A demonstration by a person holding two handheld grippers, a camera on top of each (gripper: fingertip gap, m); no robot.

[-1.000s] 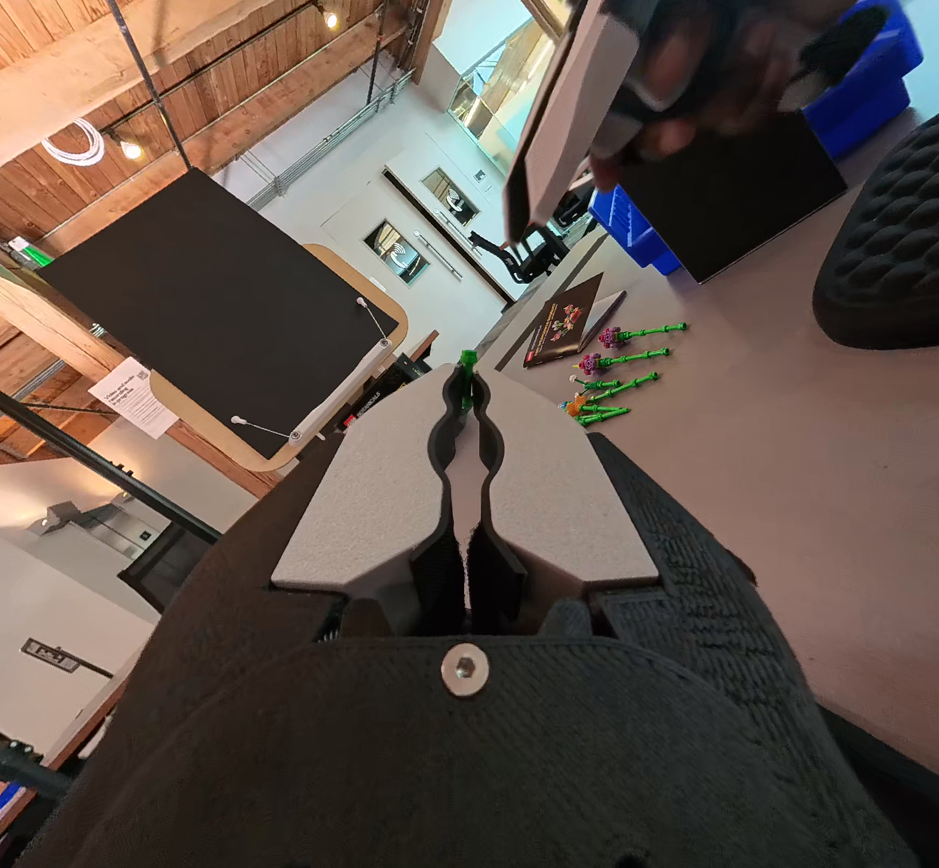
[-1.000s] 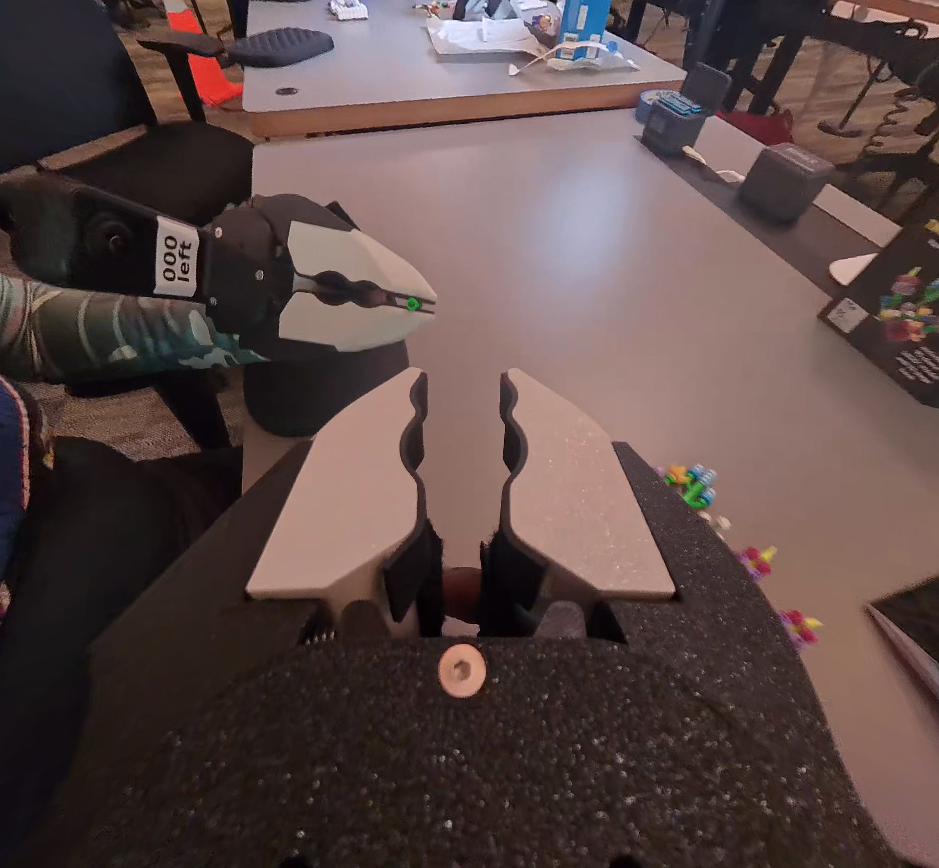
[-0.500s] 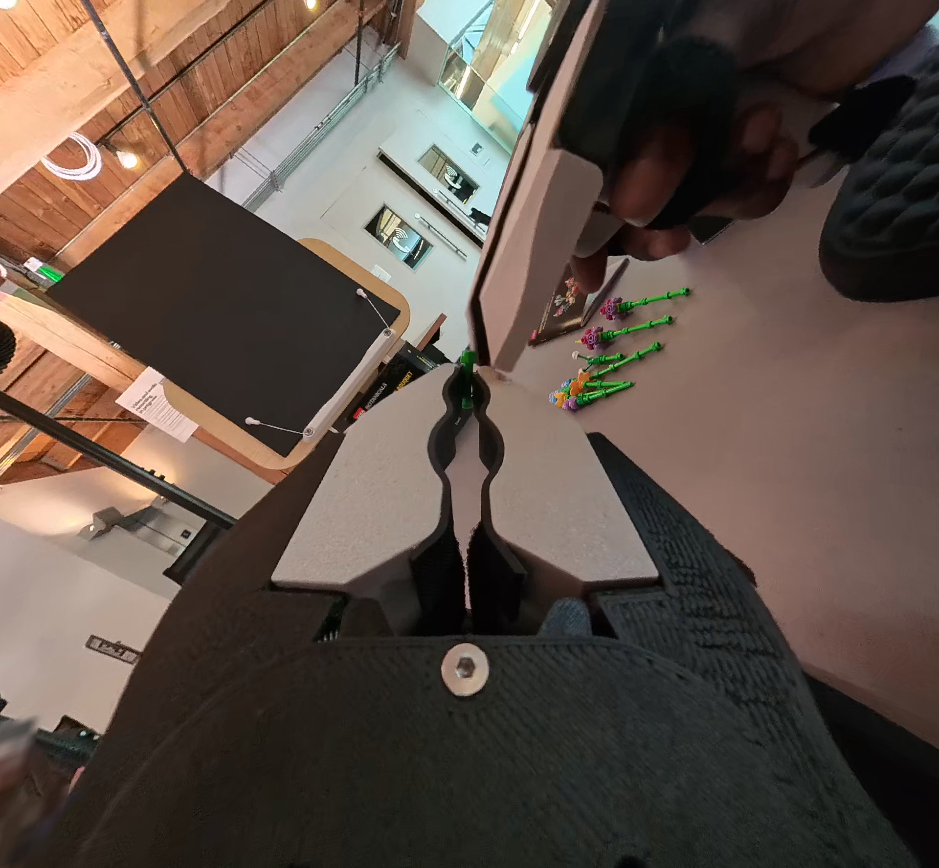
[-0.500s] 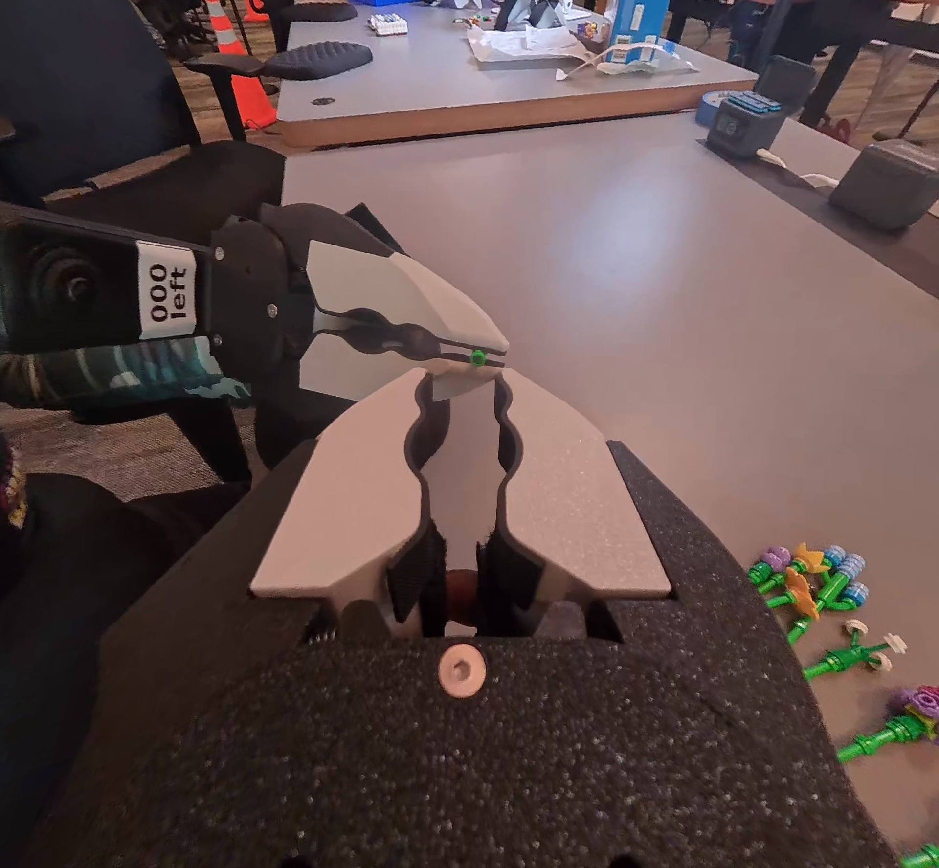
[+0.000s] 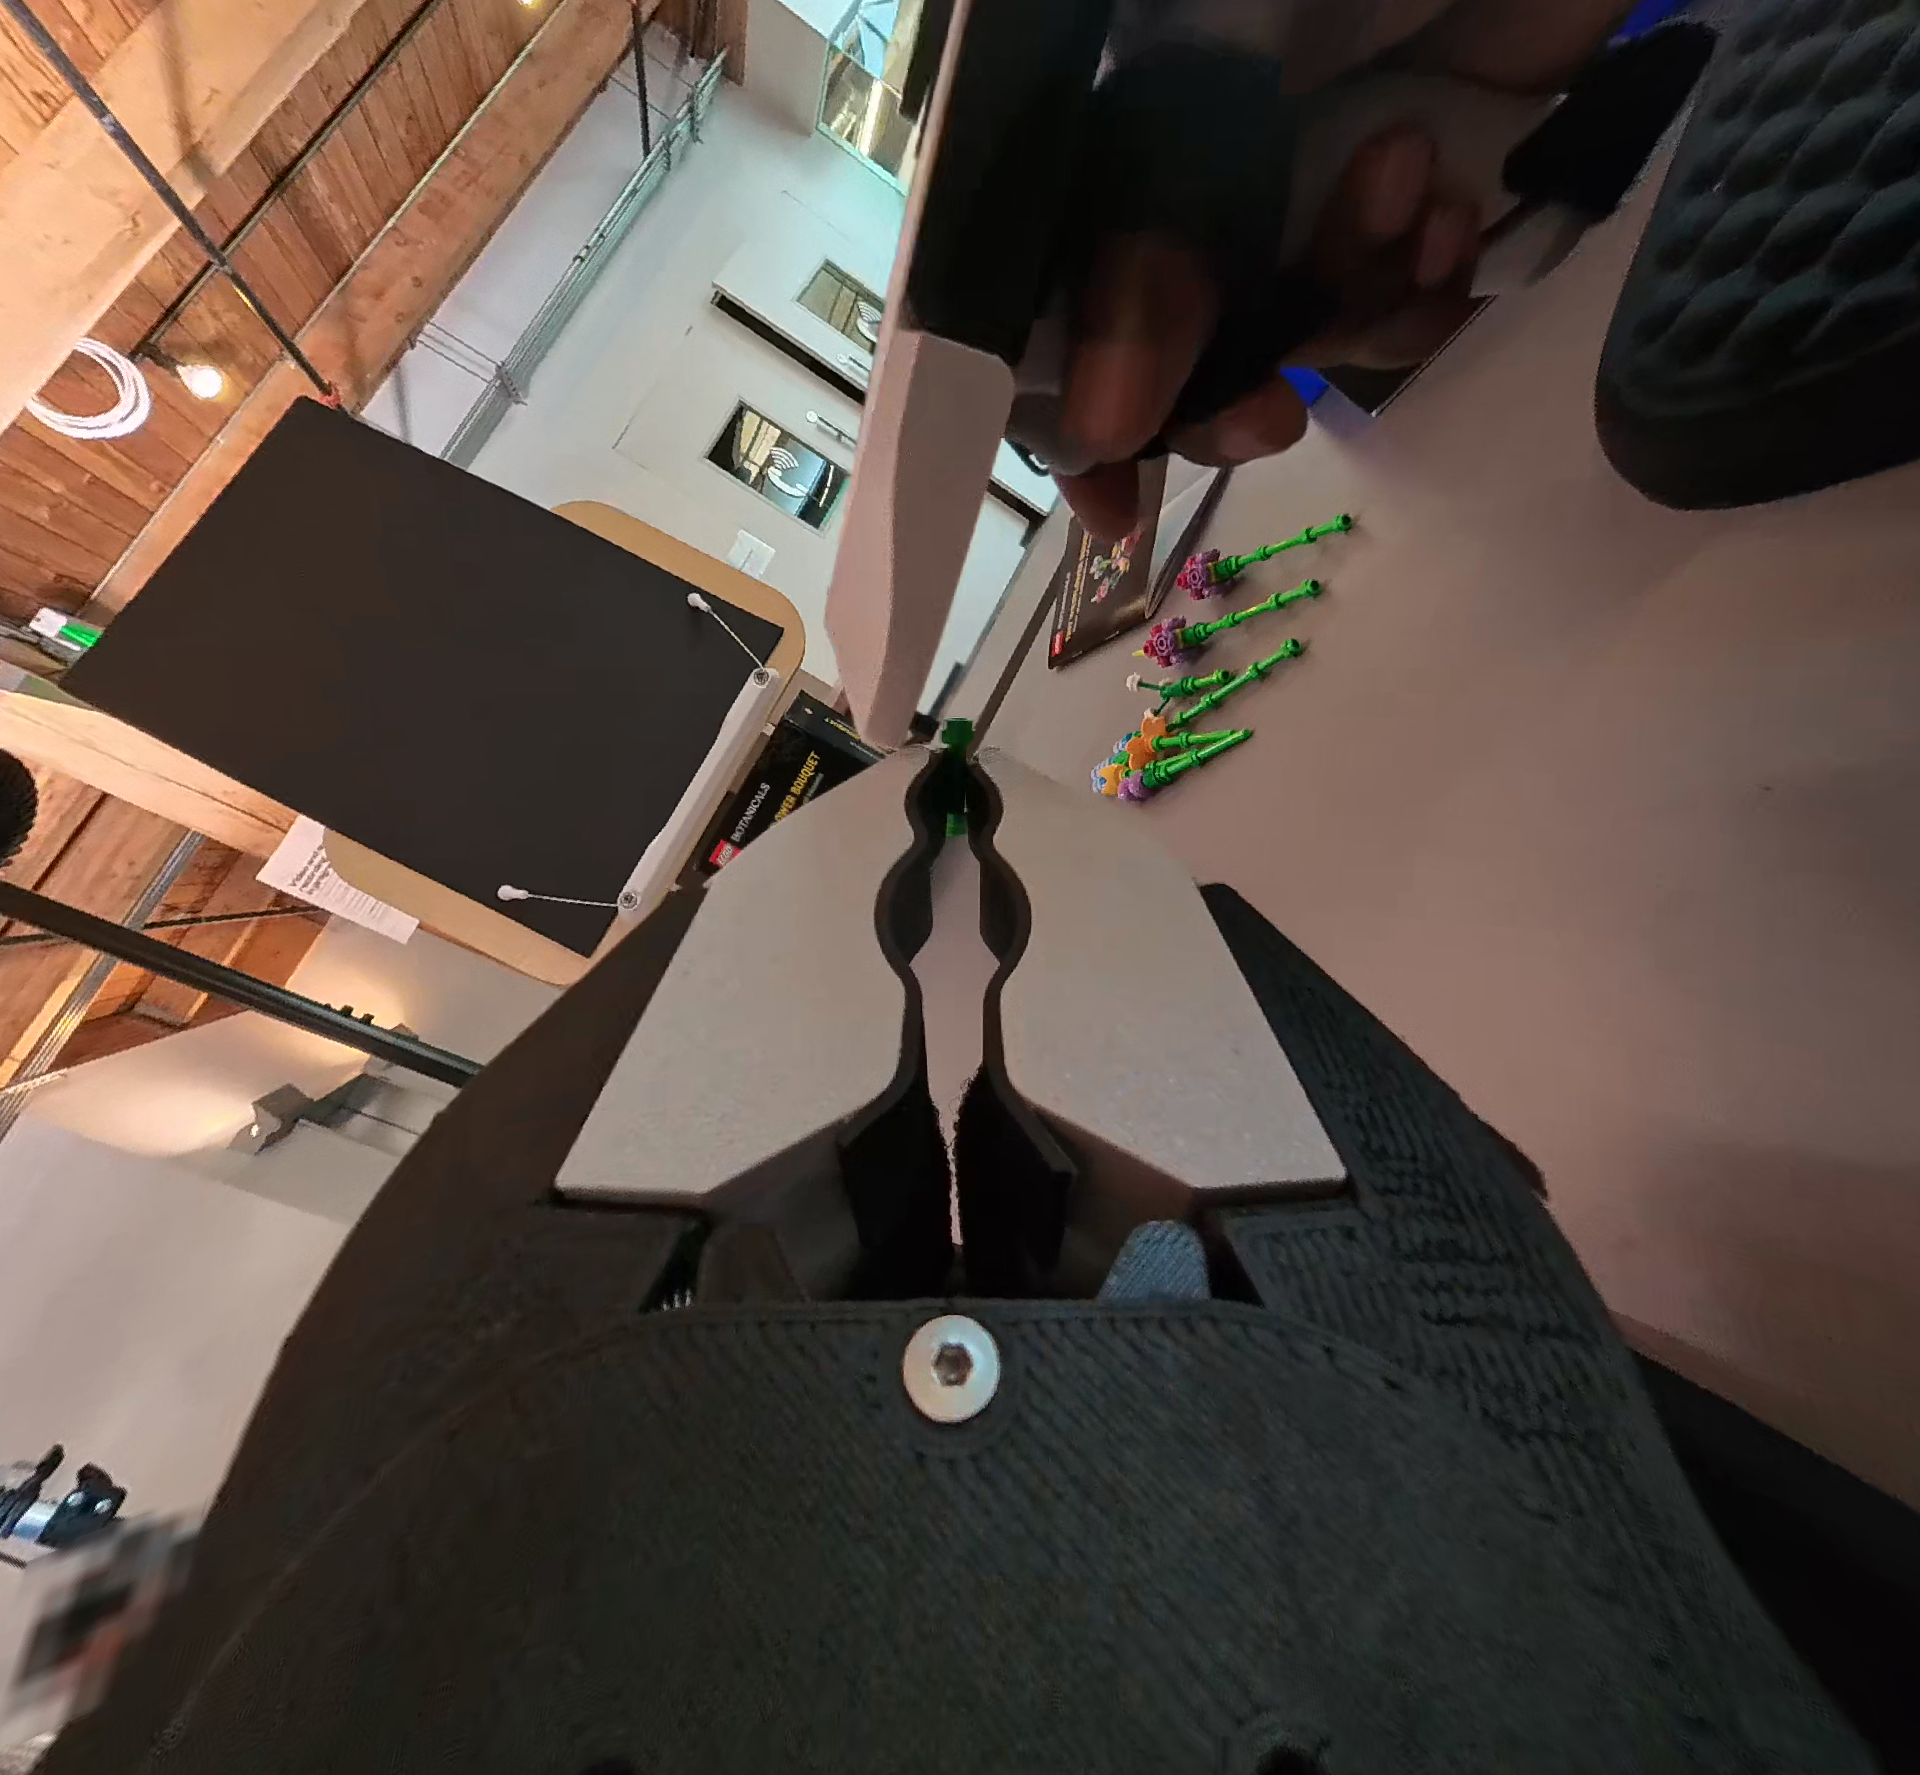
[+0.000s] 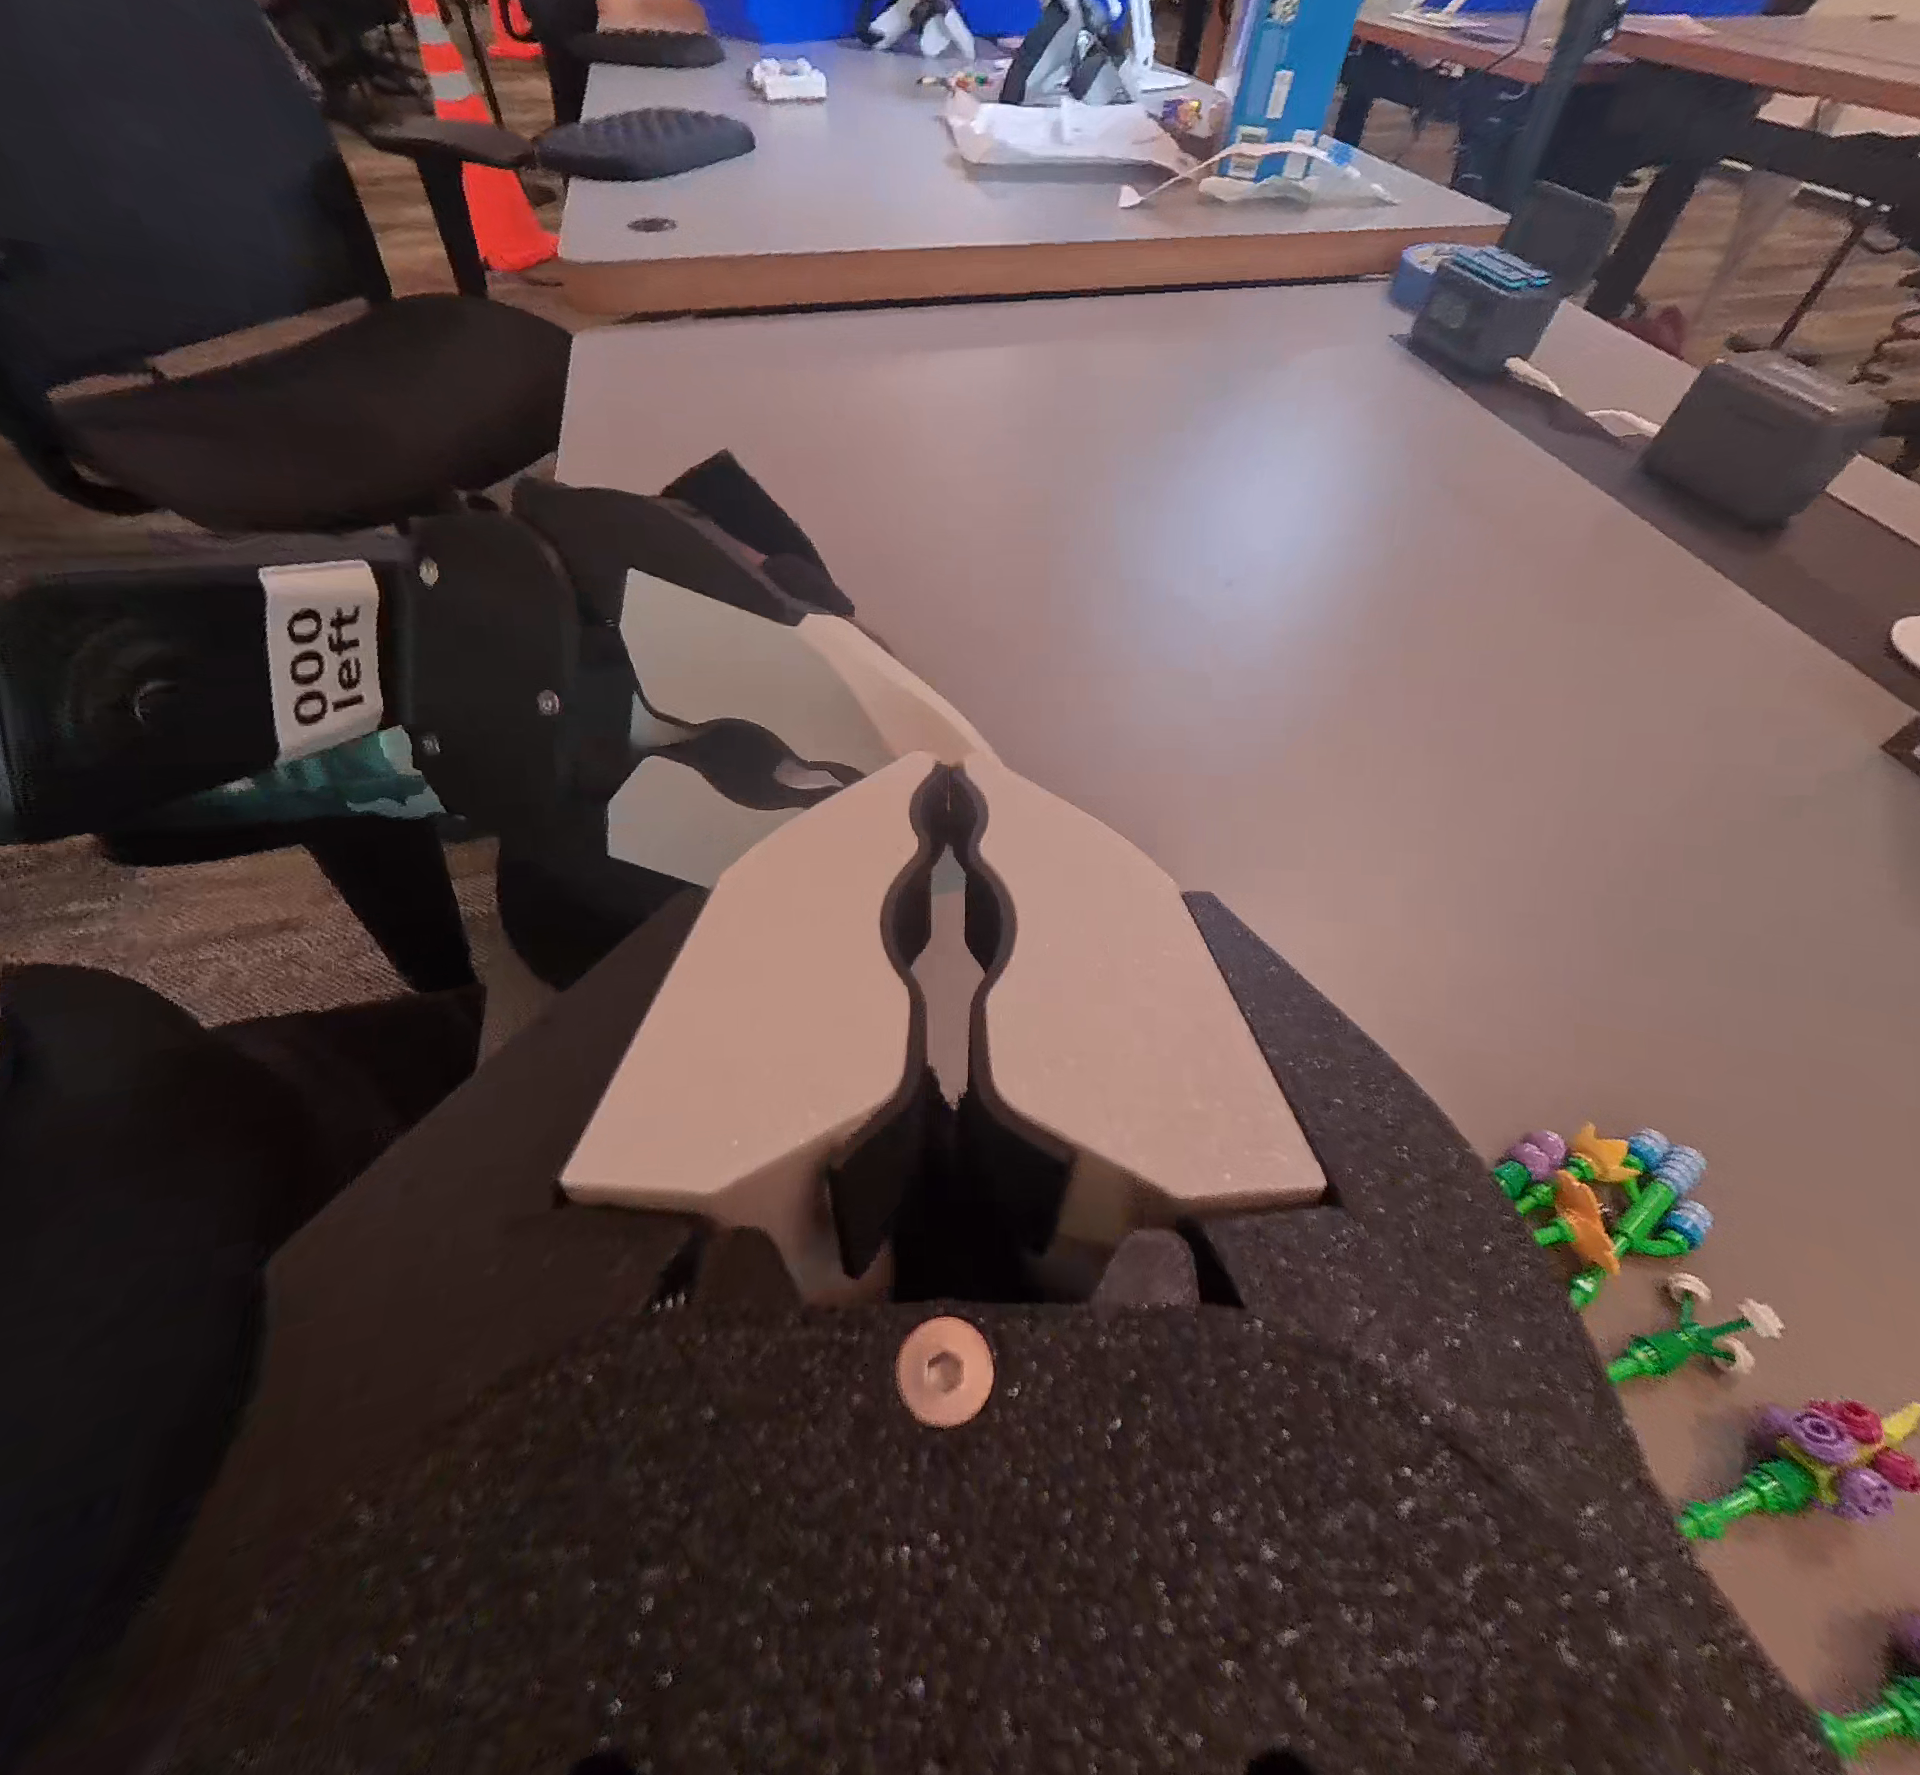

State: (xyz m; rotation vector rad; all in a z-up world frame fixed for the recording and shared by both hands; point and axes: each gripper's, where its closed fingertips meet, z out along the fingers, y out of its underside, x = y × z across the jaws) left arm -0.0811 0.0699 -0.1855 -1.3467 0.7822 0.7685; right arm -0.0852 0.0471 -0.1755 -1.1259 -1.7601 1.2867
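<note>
My left gripper [image 5: 951,761] is shut on a small green stem piece [image 5: 952,775] that sticks out between its tips, held above the grey table [image 6: 1247,582]. My right gripper [image 6: 951,780] is shut with its tips right at the left gripper's tips. The green piece is hidden behind them in the right wrist view. In the left wrist view a right-gripper finger [image 5: 904,530], held by a hand, comes down beside the green piece. One left-gripper finger [image 6: 883,676] shows in the right wrist view. Several toy flowers with green stems [image 6: 1600,1206] lie on the table to the right.
A dark booklet [image 5: 1101,582] lies beyond the flowers [image 5: 1195,686]. Two grey boxes [image 6: 1766,447] stand at the table's far right. A black chair [image 6: 312,406] and an armrest [image 5: 1787,219] are at the table's edge. A second cluttered table [image 6: 935,198] stands behind. Left and right tips are no more than a few centimetres apart.
My right gripper has moved in to the left gripper's tips and closed from open to shut. The left gripper has kept its hold on the green piece.
</note>
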